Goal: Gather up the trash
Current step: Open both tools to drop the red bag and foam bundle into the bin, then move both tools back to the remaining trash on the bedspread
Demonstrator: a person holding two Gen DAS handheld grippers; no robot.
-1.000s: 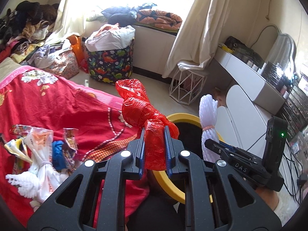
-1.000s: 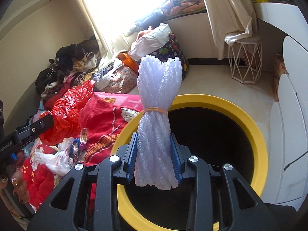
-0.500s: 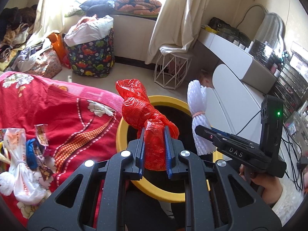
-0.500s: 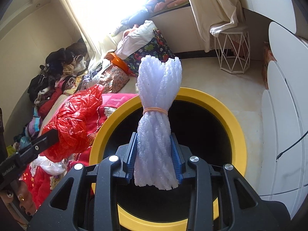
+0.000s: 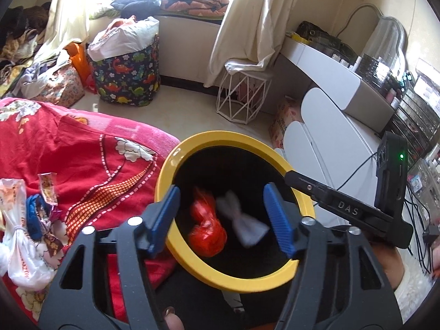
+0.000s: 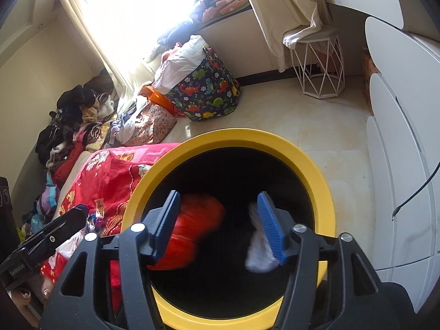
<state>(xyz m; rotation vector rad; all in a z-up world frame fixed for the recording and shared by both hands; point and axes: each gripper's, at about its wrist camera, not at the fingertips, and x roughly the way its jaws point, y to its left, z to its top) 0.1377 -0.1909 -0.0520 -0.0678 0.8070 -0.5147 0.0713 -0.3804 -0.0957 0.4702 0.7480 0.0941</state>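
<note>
Right tool (image 6: 218, 224) over the yellow-rimmed bin (image 6: 310, 162), jaws opening w/ nothing pressed between them; blurred white foam bundle (image 6: 257, 255) just beside the right-hand blue pad, inside the bin's dark mouth. Blurred red plastic bag (image 6: 198, 228) in there too, on the left, partly behind the other pad. Left tool (image 6: 55, 236) pokes in at lower left, over the red bedspread (image 6: 110, 176); dinosaur-print basket (image 6: 206, 93) & white wire stool (image 6: 321, 68) on the floor beyond.

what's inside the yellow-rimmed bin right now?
Inside the yellow-rimmed bin: a red plastic bag and a white foam net bundle, both blurred. The interior is black; anything beneath them can't be seen.
</note>
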